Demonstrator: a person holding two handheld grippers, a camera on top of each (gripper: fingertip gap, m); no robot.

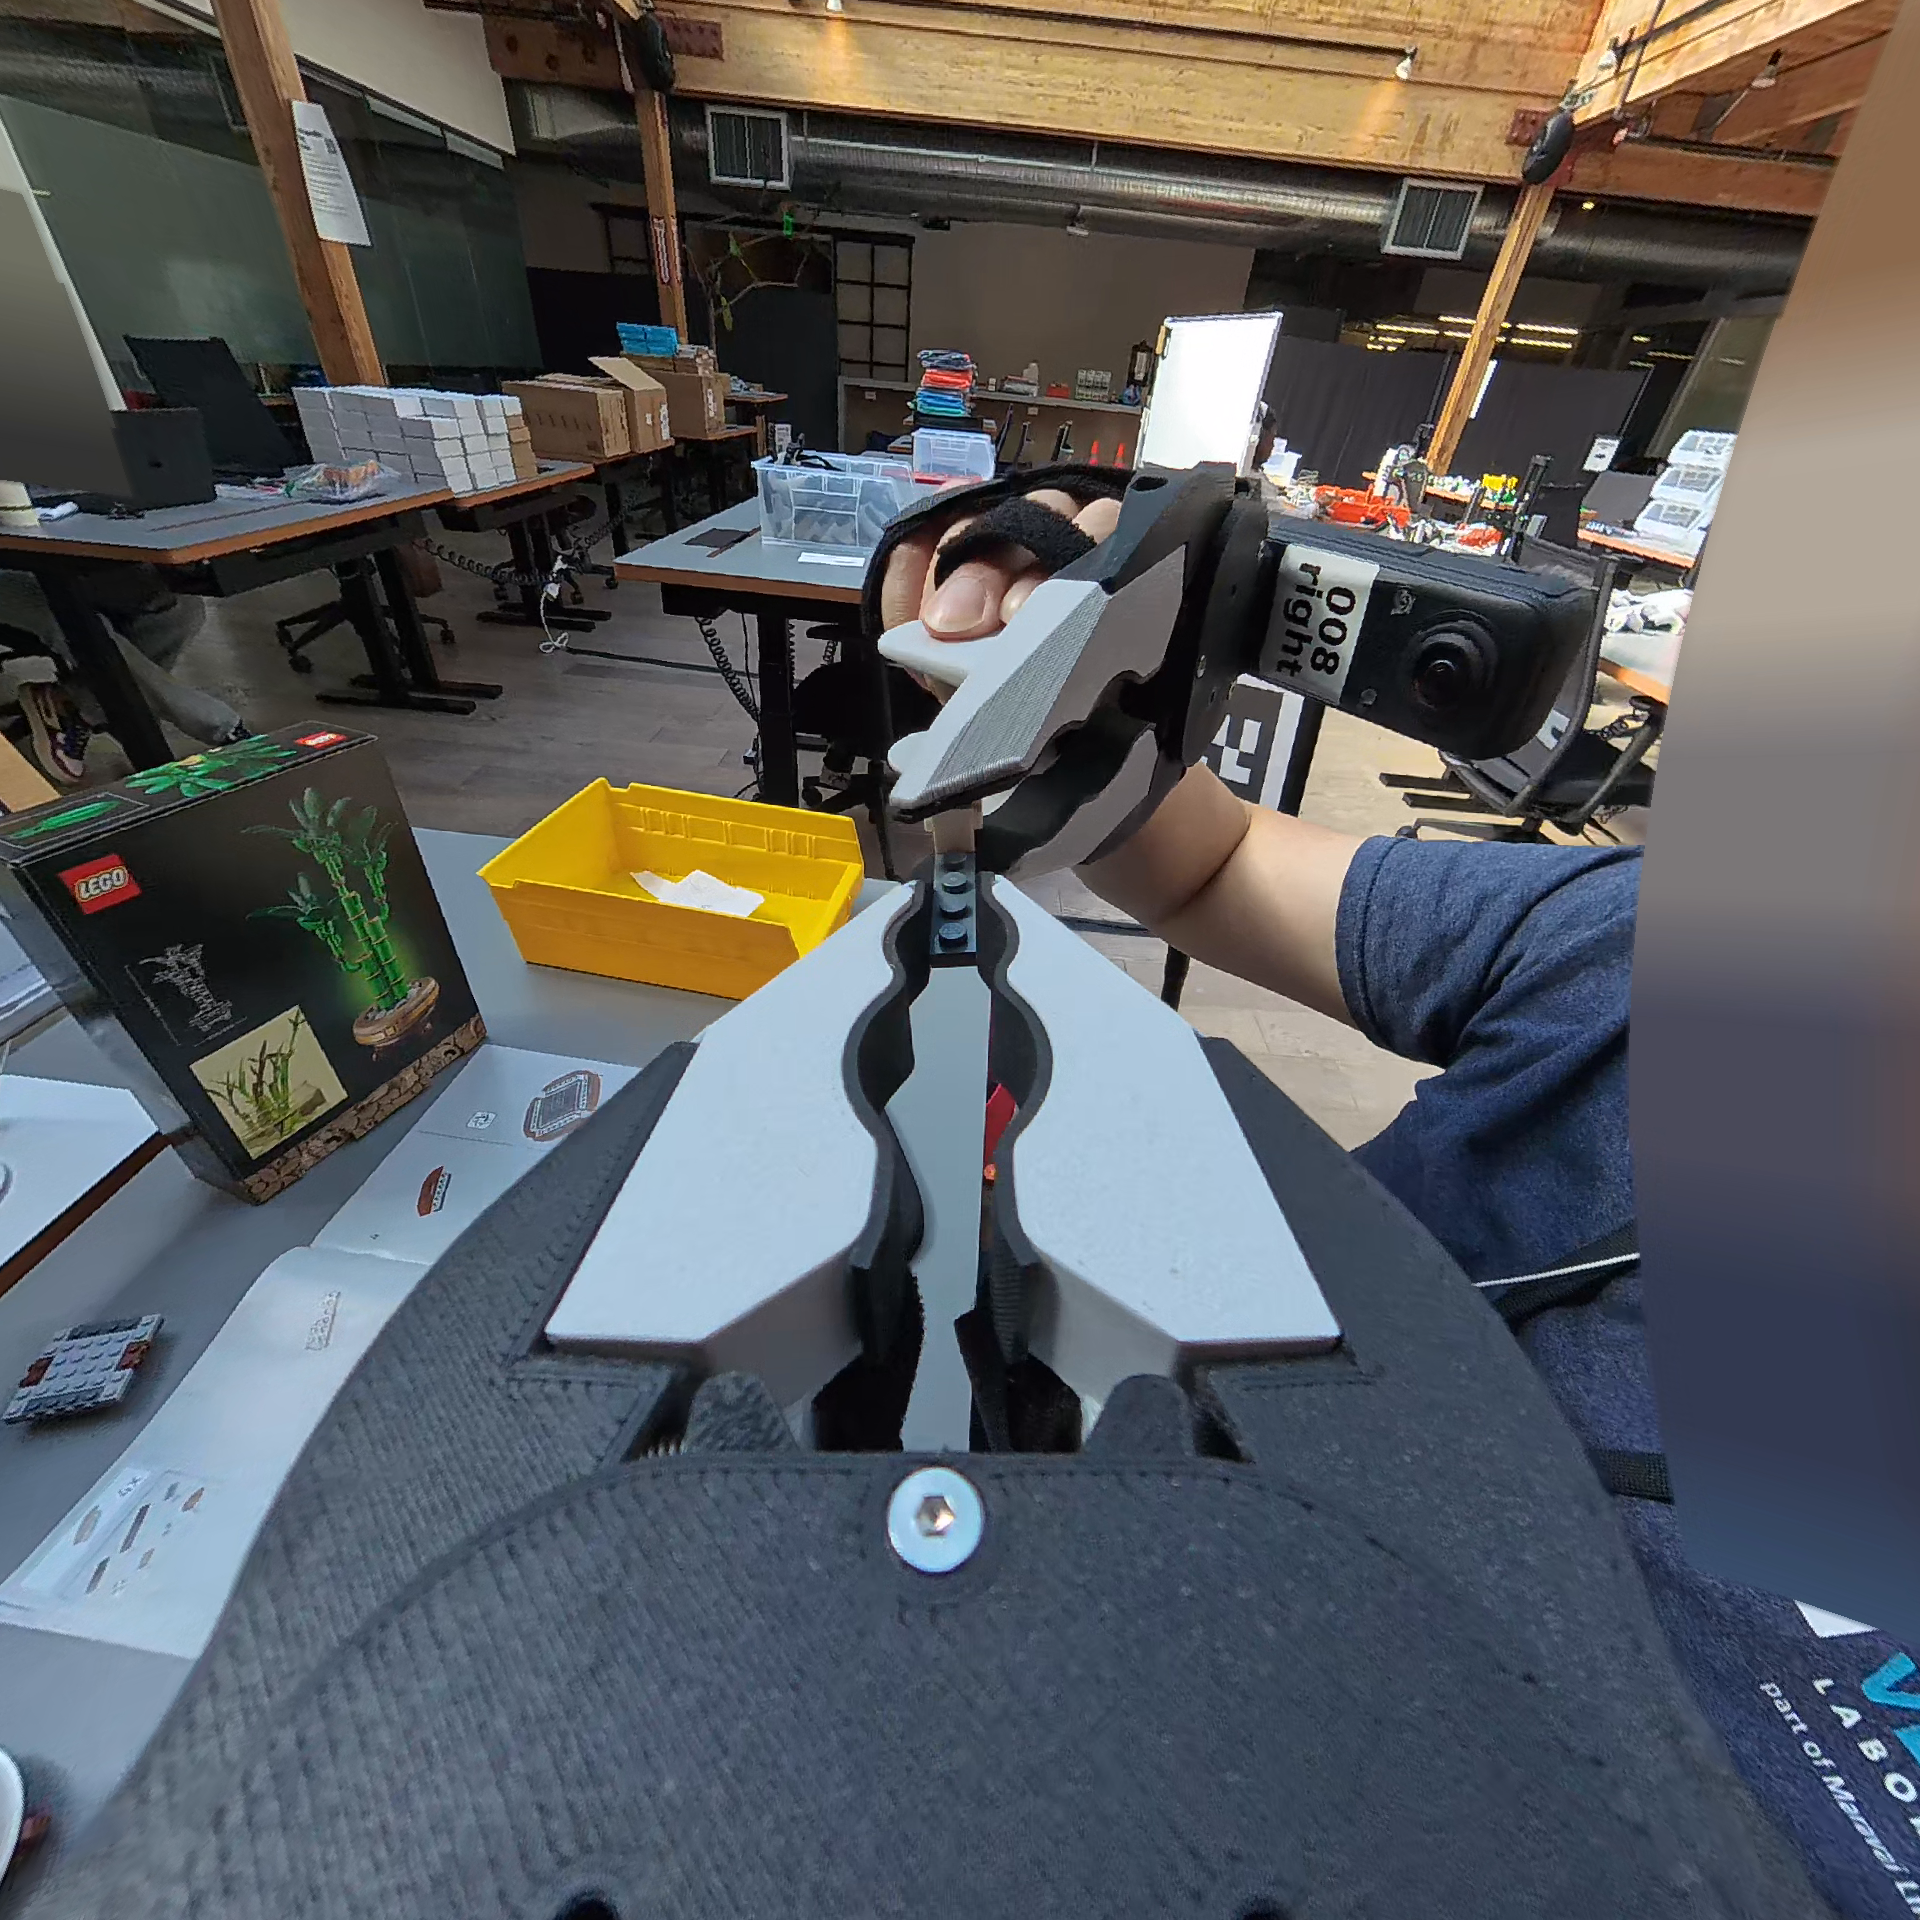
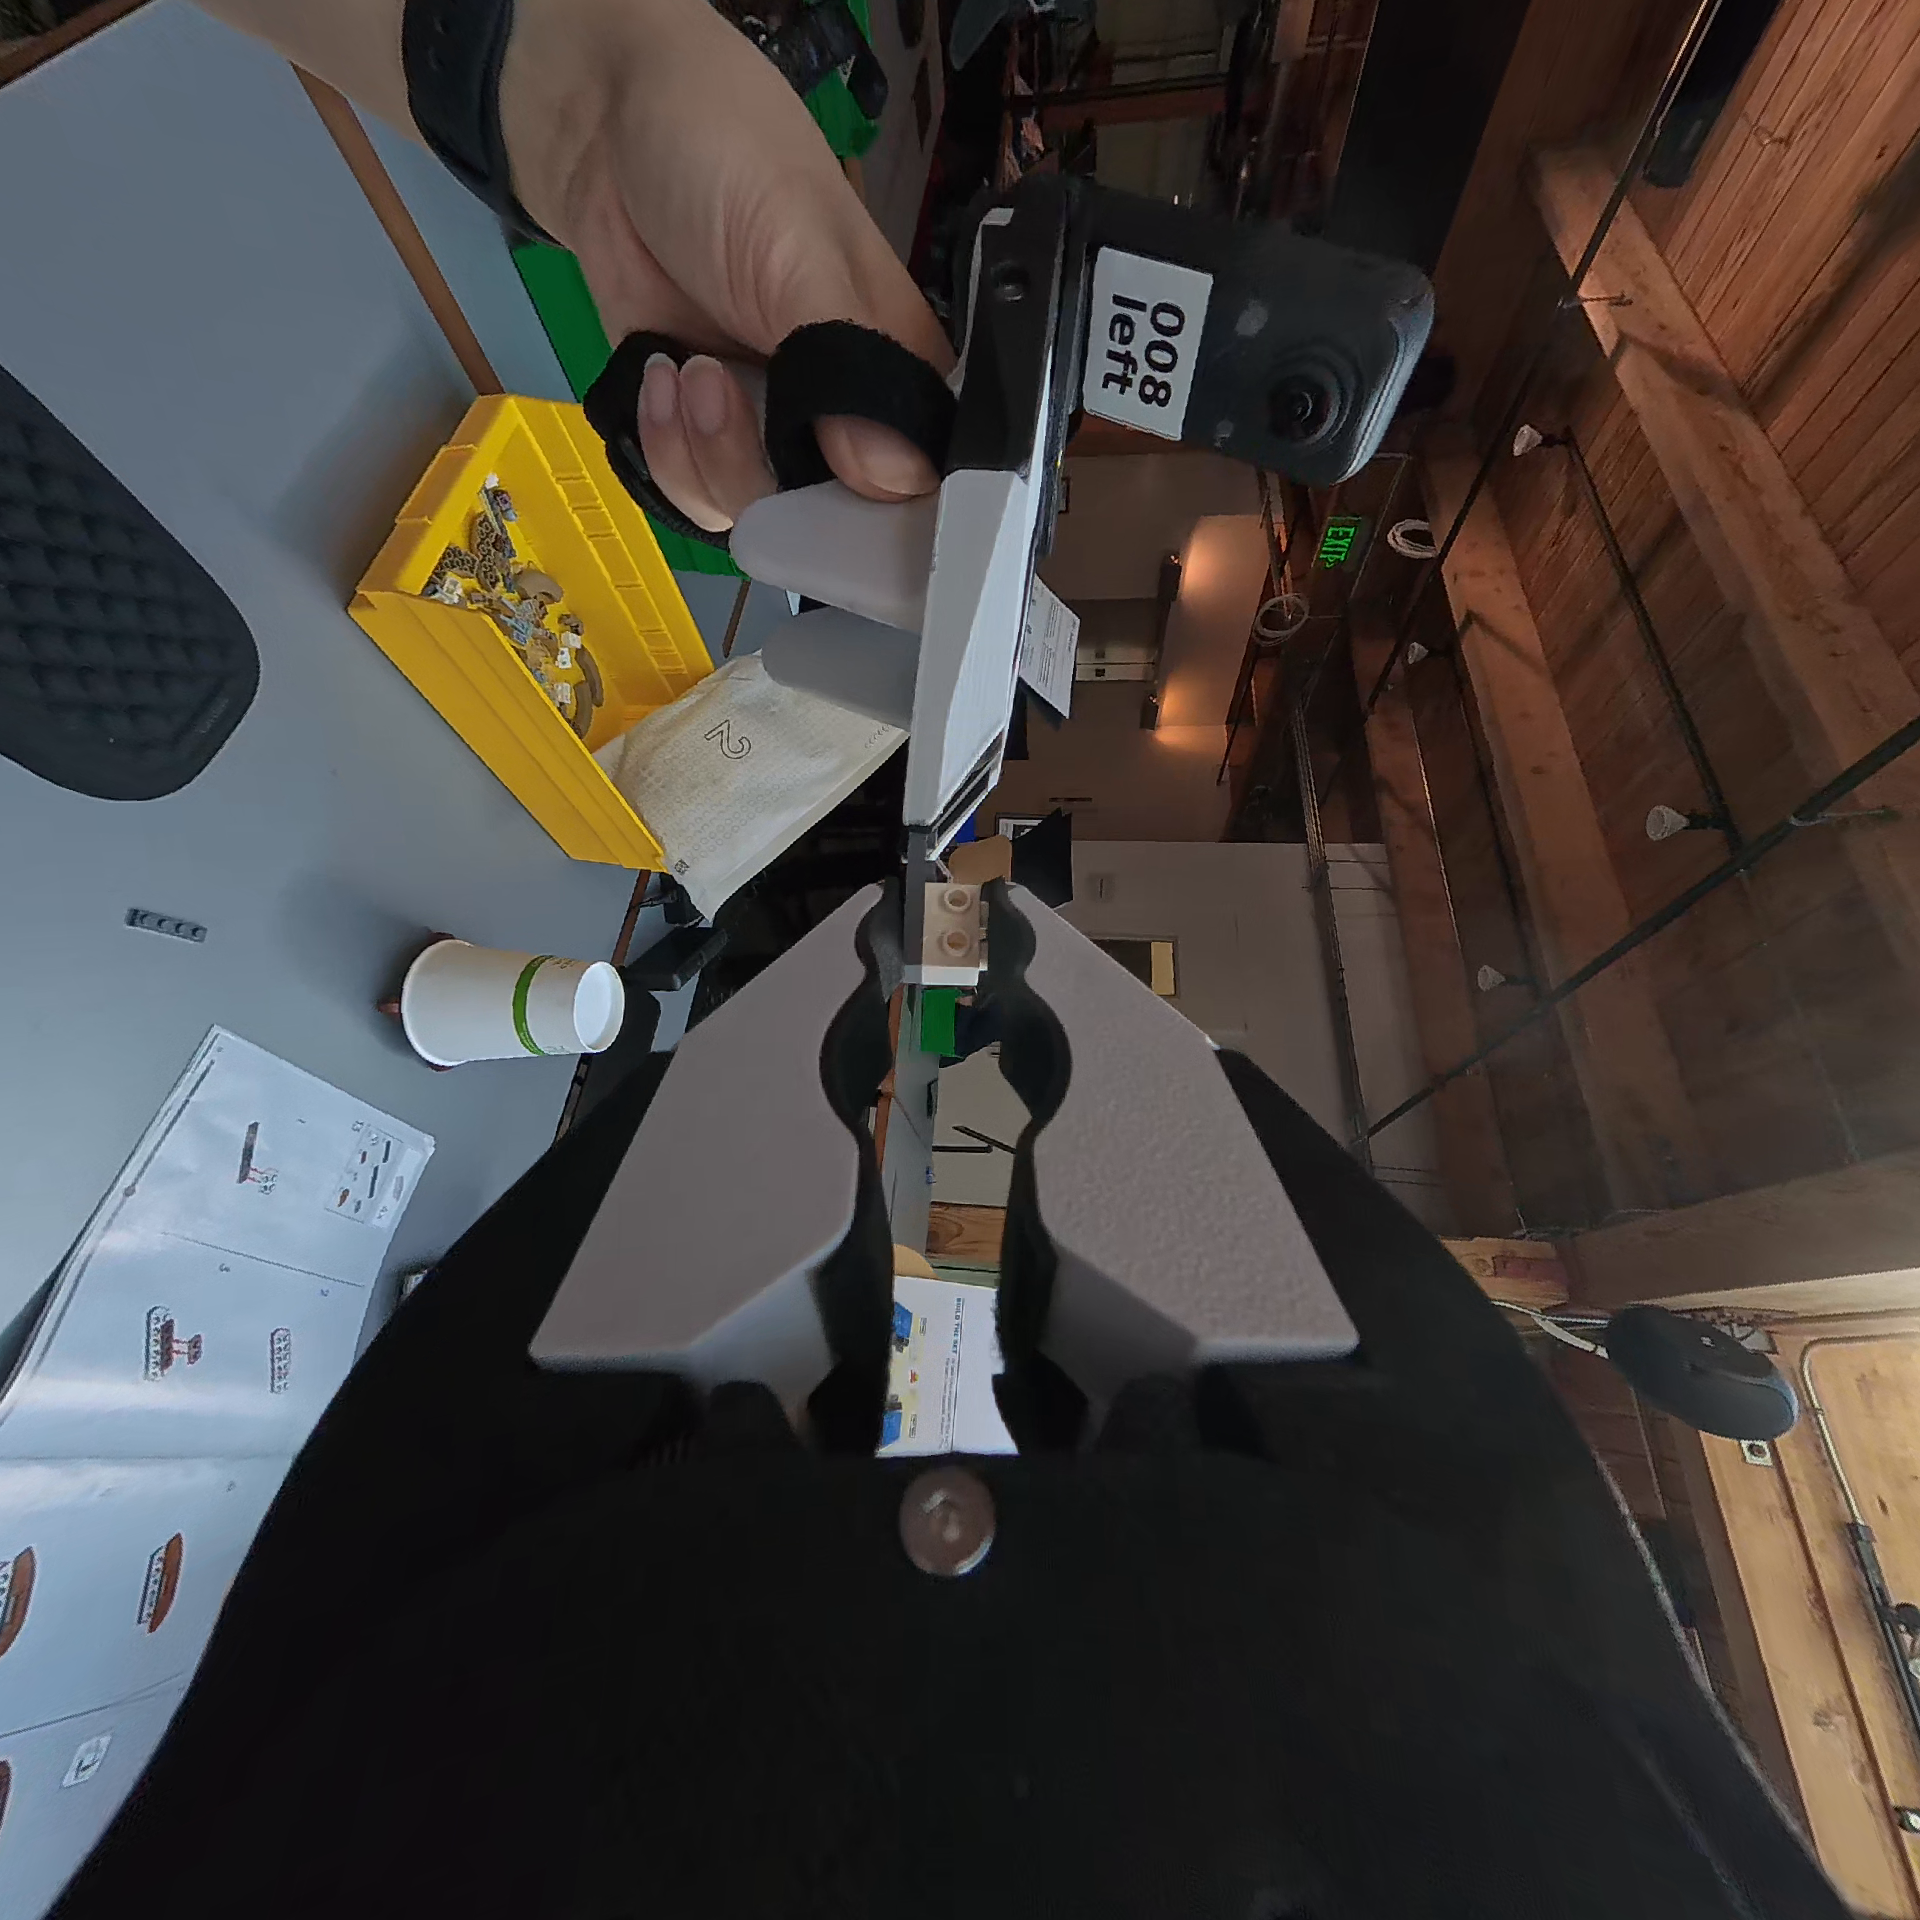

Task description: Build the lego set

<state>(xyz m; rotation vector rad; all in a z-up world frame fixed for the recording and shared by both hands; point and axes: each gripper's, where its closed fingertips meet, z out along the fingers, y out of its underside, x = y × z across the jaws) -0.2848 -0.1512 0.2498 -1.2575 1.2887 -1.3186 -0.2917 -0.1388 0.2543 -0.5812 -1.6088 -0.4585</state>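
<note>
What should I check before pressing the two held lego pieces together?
1. Left tool shut on the dark grey plate: ok.
2. Right tool shut on the white brick: ok.
3. The two pieces meet at the tool tips: ok, they look in contact in both views.
4. Studs lined up with the mating underside: cannot tell, the joint is hidden.
5. Both pieces held in the air, above the table and yellow bin: ok.
</note>
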